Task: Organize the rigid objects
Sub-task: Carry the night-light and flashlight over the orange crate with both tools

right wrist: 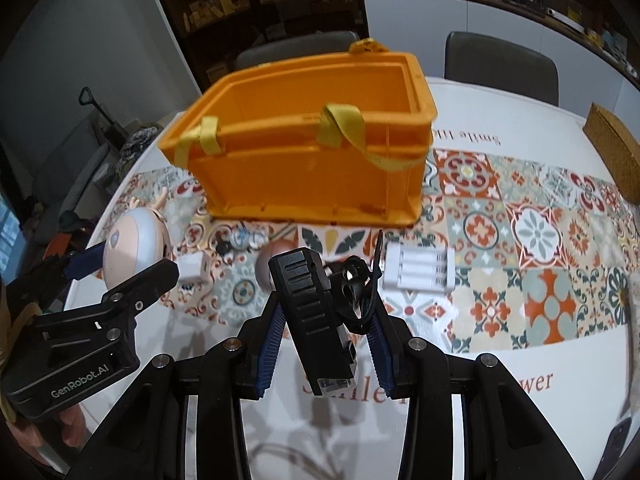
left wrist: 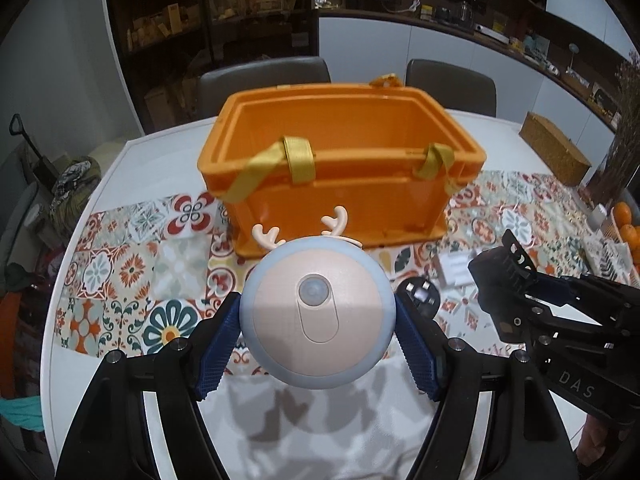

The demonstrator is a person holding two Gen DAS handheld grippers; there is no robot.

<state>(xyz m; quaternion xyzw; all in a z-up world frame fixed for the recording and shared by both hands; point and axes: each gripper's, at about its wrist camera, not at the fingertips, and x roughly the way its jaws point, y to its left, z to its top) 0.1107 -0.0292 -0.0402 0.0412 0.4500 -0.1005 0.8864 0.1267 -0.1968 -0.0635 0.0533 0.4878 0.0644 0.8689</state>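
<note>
My left gripper (left wrist: 318, 320) is shut on a round pale-blue and peach reindeer night light (left wrist: 316, 312) with small antlers, held above the table in front of the orange crate (left wrist: 340, 168). My right gripper (right wrist: 326, 312) is shut on a black box-shaped device (right wrist: 308, 308) with a coiled black cable (right wrist: 356, 284), also lifted off the table. In the right wrist view the night light (right wrist: 134, 244) and left gripper show at the left, the open orange crate (right wrist: 304, 152) with yellow straps straight ahead. The right gripper with its black device (left wrist: 504, 292) appears at the right of the left wrist view.
On the patterned runner lie a white battery charger (right wrist: 418, 270), a small white cube (right wrist: 194, 270), a little round black-and-white item (right wrist: 244, 240) and a pinkish round object (right wrist: 276, 256). A wicker box (left wrist: 554, 152) and oranges (left wrist: 628, 224) stand right. Two chairs (left wrist: 264, 80) stand behind the table.
</note>
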